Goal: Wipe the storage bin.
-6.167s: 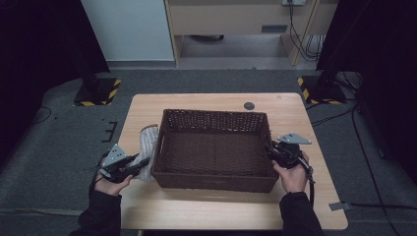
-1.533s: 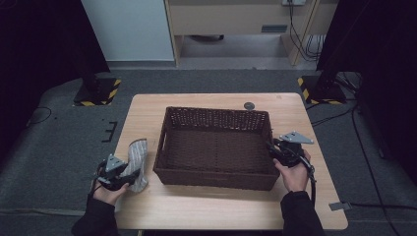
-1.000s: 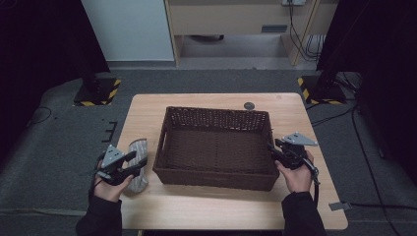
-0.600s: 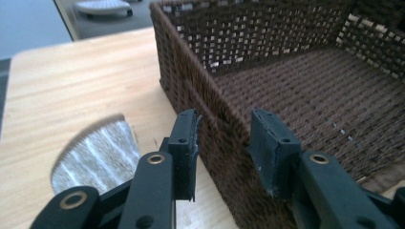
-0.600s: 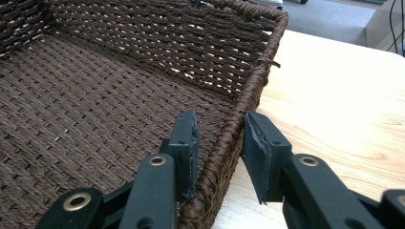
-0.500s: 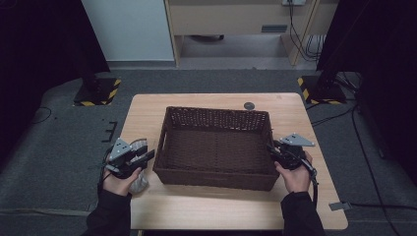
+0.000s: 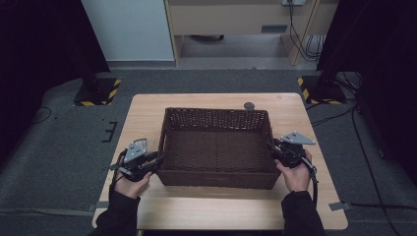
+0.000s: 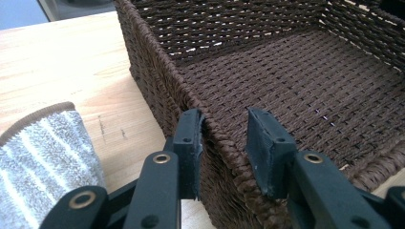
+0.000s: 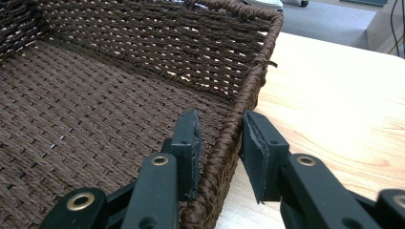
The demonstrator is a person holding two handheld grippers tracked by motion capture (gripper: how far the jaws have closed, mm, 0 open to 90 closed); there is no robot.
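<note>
A dark brown wicker basket [image 7: 216, 112] stands empty in the middle of the wooden table [image 7: 221, 206]. My left gripper [image 7: 156, 158] sits at its left wall. In the left gripper view the left gripper [image 8: 224, 117] straddles the basket's rim [image 8: 157, 62], one jaw outside and one inside, with a small gap at the inner pad. My right gripper [image 7: 272, 147] sits at the right wall. In the right gripper view the right gripper [image 9: 220, 119] straddles the rim [image 9: 258, 57] the same way. Both pairs of jaws have just been closing around the wall.
A grey striped towel [image 8: 43, 157] lies on the table just left of the basket, beside my left gripper. A small dark round object [image 7: 249, 105] rests behind the basket. Bare table runs along the front edge. The floor around is dark carpet.
My left gripper moved right from the towel to the basket's left wall, and its jaws narrowed around the rim. The right gripper kept its place at the right wall.
</note>
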